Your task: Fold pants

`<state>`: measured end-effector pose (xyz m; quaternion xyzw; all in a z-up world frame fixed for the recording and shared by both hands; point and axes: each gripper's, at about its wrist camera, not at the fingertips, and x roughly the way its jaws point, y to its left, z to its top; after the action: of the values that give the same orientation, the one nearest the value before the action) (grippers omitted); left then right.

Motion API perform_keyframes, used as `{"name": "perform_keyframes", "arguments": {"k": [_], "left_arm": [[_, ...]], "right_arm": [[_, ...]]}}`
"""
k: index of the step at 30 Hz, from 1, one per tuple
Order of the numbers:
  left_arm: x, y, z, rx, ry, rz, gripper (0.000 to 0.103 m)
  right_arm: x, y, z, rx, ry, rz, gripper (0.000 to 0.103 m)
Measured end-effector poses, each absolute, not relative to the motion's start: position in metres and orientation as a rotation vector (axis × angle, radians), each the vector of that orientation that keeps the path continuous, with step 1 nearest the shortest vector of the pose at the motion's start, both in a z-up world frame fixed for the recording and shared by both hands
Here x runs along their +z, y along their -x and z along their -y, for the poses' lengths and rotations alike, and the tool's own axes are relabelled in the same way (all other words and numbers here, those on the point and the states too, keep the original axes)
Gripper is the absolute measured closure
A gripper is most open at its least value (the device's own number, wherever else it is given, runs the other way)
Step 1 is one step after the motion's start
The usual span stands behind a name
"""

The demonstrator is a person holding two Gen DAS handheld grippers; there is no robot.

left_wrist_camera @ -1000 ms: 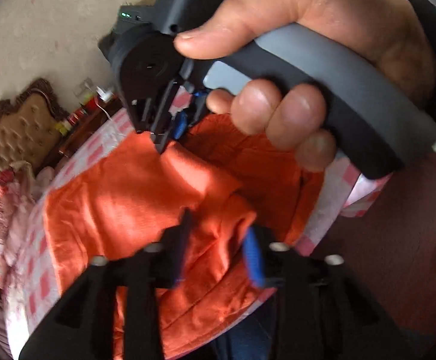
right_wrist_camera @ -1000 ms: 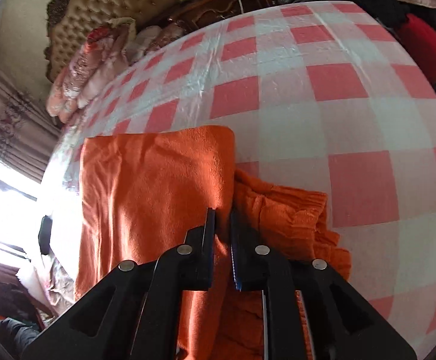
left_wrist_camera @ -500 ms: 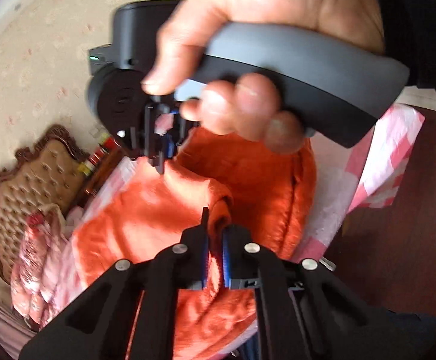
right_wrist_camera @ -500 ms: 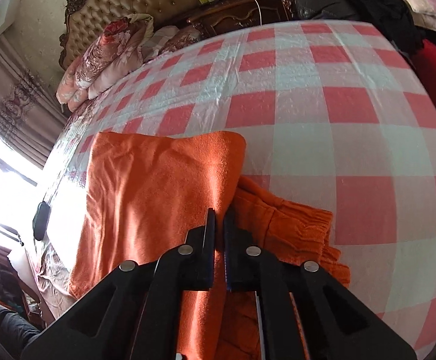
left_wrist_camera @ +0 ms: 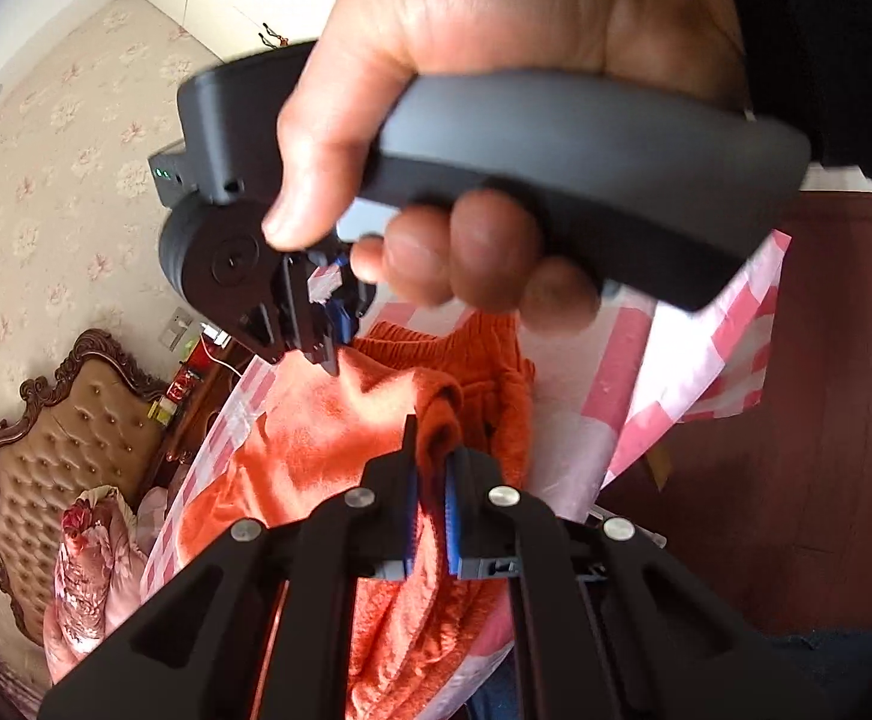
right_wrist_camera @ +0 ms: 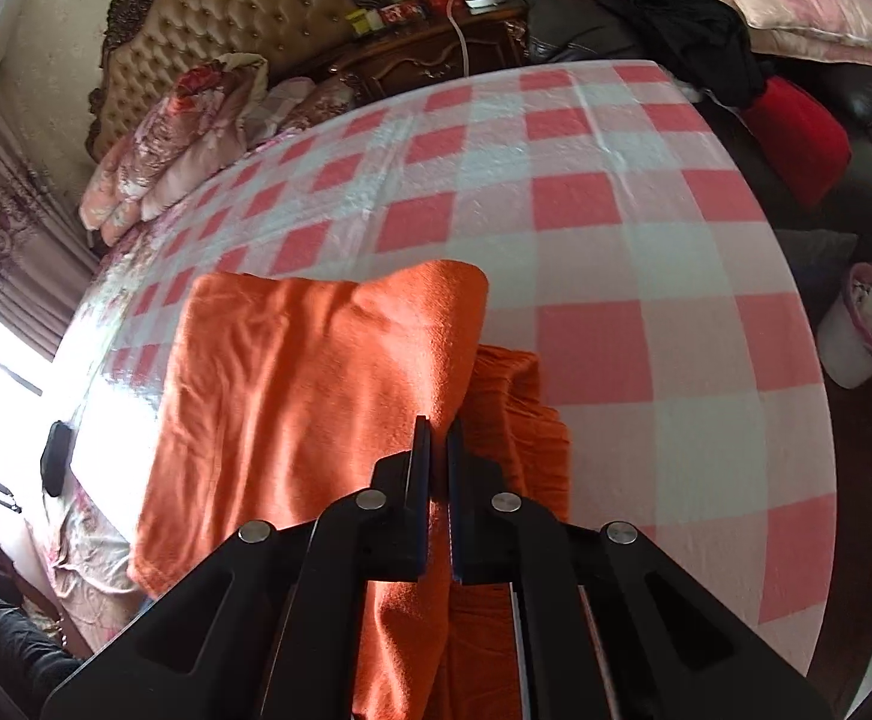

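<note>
Left wrist view: the left gripper (left_wrist_camera: 430, 480) is clamped on a bunched edge of the orange pants (left_wrist_camera: 316, 456), with cloth squeezed between the blue pads.

Right gripper: seen from the left camera, the right gripper (left_wrist_camera: 325, 354) is in the person's hand (left_wrist_camera: 496, 138) and pinching the same raised edge a bit further along. In its own view the right gripper (right_wrist_camera: 438, 468) has its jaws nearly together with orange fabric caught in the narrow gap.

Where the pants are: on the pink and white checked sheet (right_wrist_camera: 616, 240) of the bed, toward the near edge, with a thicker gathered part, looks like the waistband (right_wrist_camera: 520, 396), lying flat just right of the lifted layer.

Why held like this: my guess is two pinch points on one edge keep that edge taut and straight, so the layer can be carried over as a flat panel instead of flopping into a heap.

Which way it points: in the right wrist view the long axis runs from the grippers away toward the far side of the sheet, and the far end (right_wrist_camera: 340, 294) looks like a rounded fold line.

Off to the side: tufted headboard (right_wrist_camera: 238, 18) and a rolled floral quilt (right_wrist_camera: 190, 138), well apart from the pants.

How far along: I'd call it mid-fold, top layer lifted and not laid down yet.
</note>
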<state>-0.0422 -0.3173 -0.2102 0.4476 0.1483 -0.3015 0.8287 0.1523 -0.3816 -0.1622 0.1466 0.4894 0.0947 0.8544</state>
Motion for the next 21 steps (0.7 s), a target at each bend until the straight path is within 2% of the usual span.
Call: {"name": "perform_keyframes", "arguments": {"k": [2, 3, 4, 6, 7, 8, 9, 11, 13, 15, 17, 18, 19, 21], "left_arm": [[-0.214, 0.042, 0.319, -0.673, -0.928, -0.322, 0.093], [-0.215, 0.041, 0.320, -0.716, -0.910, -0.351, 0.083], [-0.217, 0.039, 0.320, -0.730, -0.903, -0.376, 0.078], [-0.208, 0.038, 0.312, -0.767, -0.858, -0.388, 0.074], [-0.198, 0.037, 0.303, -0.806, -0.812, -0.399, 0.058], [-0.189, 0.036, 0.293, -0.829, -0.769, -0.406, 0.049], [-0.180, 0.034, 0.281, -0.835, -0.727, -0.410, 0.043], [-0.157, 0.022, 0.246, -0.778, -0.630, -0.423, 0.041], [-0.134, -0.006, 0.199, -0.662, -0.485, -0.459, 0.029], [-0.124, -0.050, 0.144, -0.530, -0.292, -0.568, 0.030], [-0.137, -0.101, 0.087, -0.459, -0.030, -0.752, 0.034], [-0.148, -0.121, 0.067, -0.445, 0.062, -0.842, 0.046], [-0.162, -0.136, 0.053, -0.458, 0.135, -0.937, 0.052], [-0.183, -0.148, 0.034, -0.484, 0.207, -1.052, 0.058]], "right_arm": [[-0.166, -0.153, 0.385, 0.178, -0.330, -1.030, 0.094], [-0.167, -0.154, 0.386, 0.164, -0.321, -1.027, 0.091], [-0.167, -0.154, 0.385, 0.146, -0.303, -1.029, 0.088], [-0.169, -0.155, 0.381, 0.116, -0.251, -1.030, 0.087], [-0.168, -0.153, 0.380, 0.107, -0.237, -1.022, 0.078], [-0.166, -0.150, 0.379, 0.057, -0.197, -1.009, 0.066], [-0.164, -0.147, 0.378, -0.004, -0.157, -0.997, 0.048], [-0.157, -0.137, 0.381, -0.095, -0.107, -0.953, 0.046], [-0.153, -0.129, 0.384, -0.121, -0.122, -0.934, 0.041], [-0.161, -0.128, 0.383, -0.099, -0.141, -0.964, 0.037], [-0.174, -0.130, 0.383, -0.098, -0.171, -1.003, 0.037], [-0.179, -0.130, 0.385, -0.097, -0.205, -1.017, 0.042], [-0.183, -0.130, 0.386, -0.086, -0.244, -1.024, 0.052], [-0.183, -0.126, 0.386, -0.052, -0.304, -1.016, 0.058]]}}
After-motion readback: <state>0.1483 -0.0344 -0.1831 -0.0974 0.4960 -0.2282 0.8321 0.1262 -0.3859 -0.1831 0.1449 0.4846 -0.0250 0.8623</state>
